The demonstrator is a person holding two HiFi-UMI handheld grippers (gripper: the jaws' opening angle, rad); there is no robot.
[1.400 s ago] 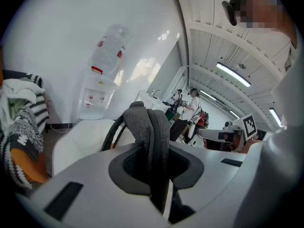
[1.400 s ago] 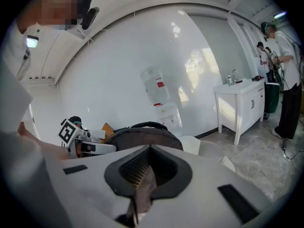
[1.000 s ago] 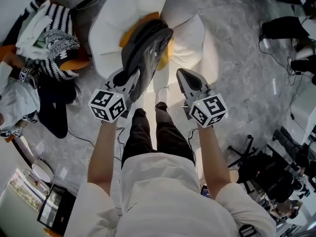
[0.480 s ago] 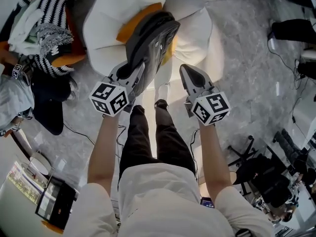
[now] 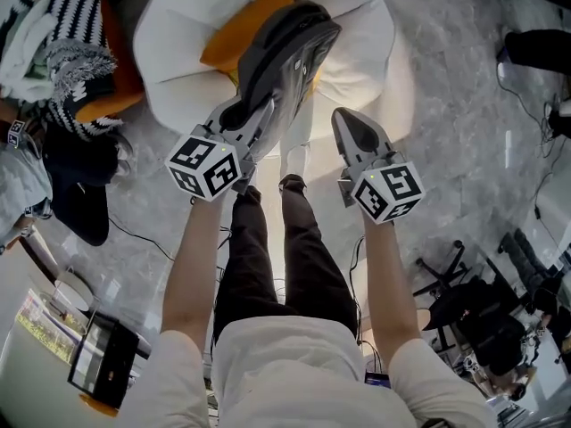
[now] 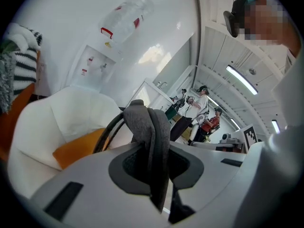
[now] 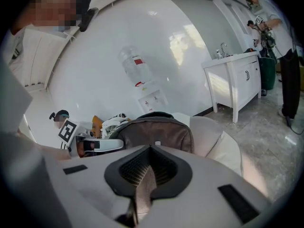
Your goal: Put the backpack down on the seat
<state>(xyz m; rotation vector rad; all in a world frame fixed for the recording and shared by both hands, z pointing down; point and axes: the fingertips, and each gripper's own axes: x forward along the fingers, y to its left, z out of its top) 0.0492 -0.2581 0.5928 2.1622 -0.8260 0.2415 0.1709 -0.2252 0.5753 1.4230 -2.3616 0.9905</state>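
Observation:
A dark grey backpack [image 5: 278, 61] hangs upright over the white armchair [image 5: 357, 52], just above its orange cushion [image 5: 239, 38]. My left gripper [image 5: 254, 114] is shut on the backpack's thick grey strap [image 6: 152, 137], which runs down between the jaws in the left gripper view. My right gripper [image 5: 343, 119] is beside the bag's right edge, shut on a thin grey-brown strap [image 7: 142, 189]. Where that strap leads is hidden. The right gripper view shows the backpack [image 7: 154, 132] straight ahead, with the left gripper to its left.
A heap of striped clothes [image 5: 80, 61] lies on an orange seat to the left. The person's legs [image 5: 277, 248] stand before the armchair. Cables and a chair base [image 5: 442, 279] lie on the marble floor. A white cabinet [image 7: 237, 80] stands at the right.
Both grippers have come down together with the backpack, which now hangs closer to the armchair's seat. Both jaws have stayed shut.

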